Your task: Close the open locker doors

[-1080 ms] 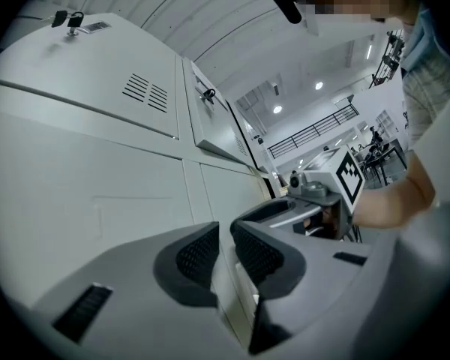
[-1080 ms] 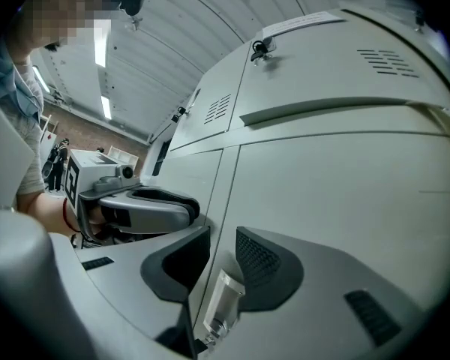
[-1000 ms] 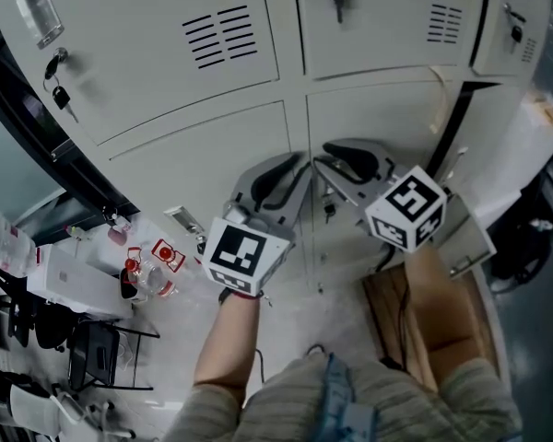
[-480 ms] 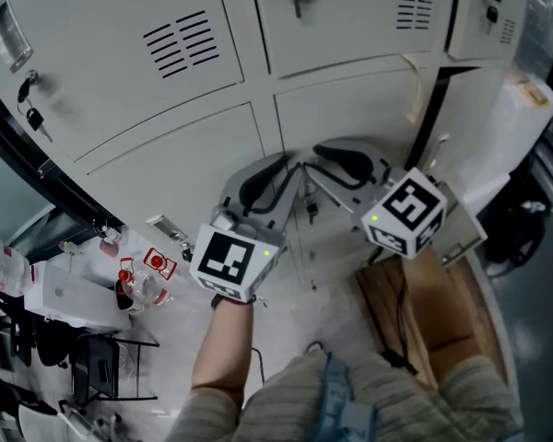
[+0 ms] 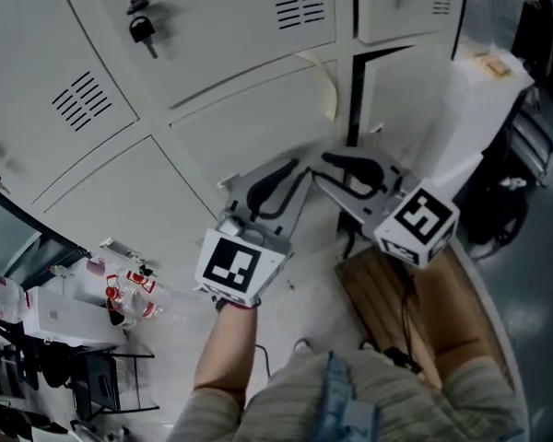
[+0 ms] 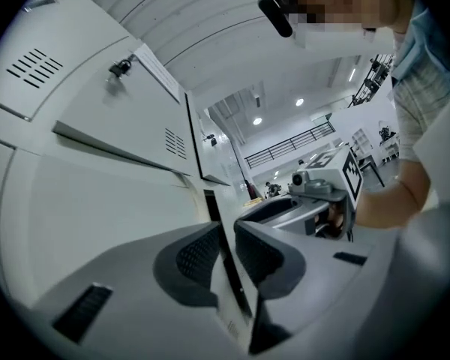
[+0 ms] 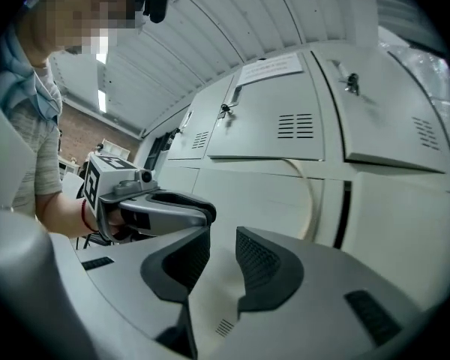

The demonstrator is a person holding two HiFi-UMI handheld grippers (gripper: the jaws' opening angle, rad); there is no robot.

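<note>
A row of white lockers [image 5: 212, 26] fills the head view. The lower locker door [image 5: 415, 90] at the right stands ajar, with a dark gap [image 5: 354, 95] along its left edge. The same gap [image 7: 344, 212] shows in the right gripper view, and as a thin slit [image 6: 209, 205] in the left gripper view. My left gripper [image 5: 278, 184] and right gripper [image 5: 343, 166] hang side by side just below that gap, clear of the door. Both point at the lockers. The left gripper [image 6: 226, 250] and the right gripper [image 7: 214, 257] are each narrowly open with nothing between the pads.
A brown cardboard box [image 5: 415, 311] lies on the floor under my right hand. Red-capped bottles [image 5: 124, 288] and a white box [image 5: 60, 316] sit at the lower left. A key [image 5: 143, 30] hangs in an upper locker. Plastic-wrapped goods [image 5: 498, 72] stand at the right.
The view has swung right along the locker row, so the ajar door's gap now sits right above the grippers. Both grippers stay side by side, jaws unchanged.
</note>
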